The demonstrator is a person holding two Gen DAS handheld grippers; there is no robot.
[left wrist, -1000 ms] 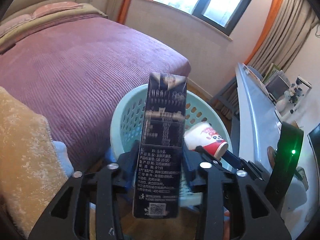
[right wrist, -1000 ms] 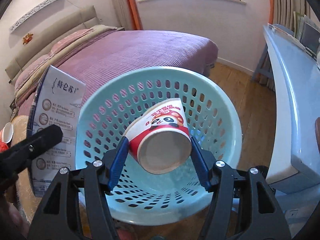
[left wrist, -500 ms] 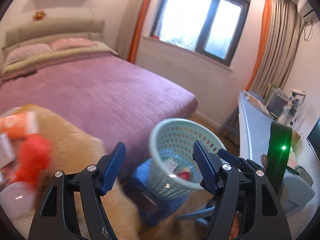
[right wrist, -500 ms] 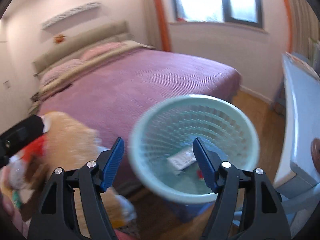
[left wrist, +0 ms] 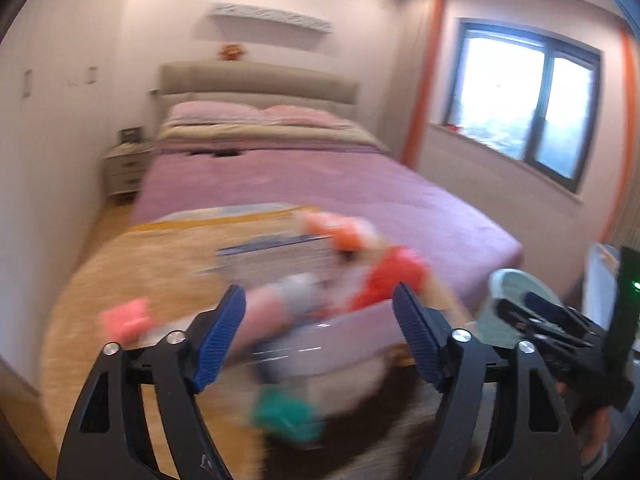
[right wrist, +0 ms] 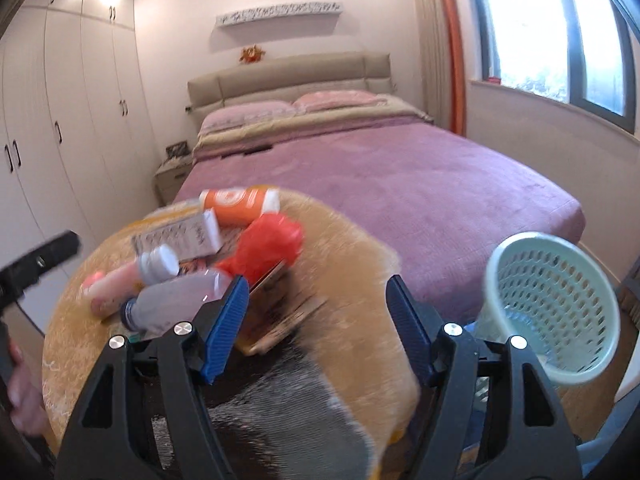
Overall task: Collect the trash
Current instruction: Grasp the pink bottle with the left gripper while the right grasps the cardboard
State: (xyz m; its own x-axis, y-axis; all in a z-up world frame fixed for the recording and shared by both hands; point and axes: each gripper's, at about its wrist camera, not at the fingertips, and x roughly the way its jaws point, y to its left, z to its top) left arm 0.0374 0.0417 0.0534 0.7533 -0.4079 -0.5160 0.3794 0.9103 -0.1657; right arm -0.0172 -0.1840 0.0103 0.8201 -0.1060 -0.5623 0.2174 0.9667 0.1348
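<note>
A home bedroom: purple-covered bed [right wrist: 380, 168], padded headboard [right wrist: 288, 76], white wardrobes [right wrist: 60, 120].

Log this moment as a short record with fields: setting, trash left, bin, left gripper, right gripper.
setting: bedroom, purple-covered bed, tan fluffy rug
trash left: orange-and-white tube, red crumpled plastic bag, clear plastic bottle, white printed carton, all on the rug
bin: pale green perforated plastic basket, right of the rug
left gripper: fingers opening, nothing between them
right gripper: open, empty

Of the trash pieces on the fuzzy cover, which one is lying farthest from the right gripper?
The orange tube, at the pile's far edge toward the bed.
</note>
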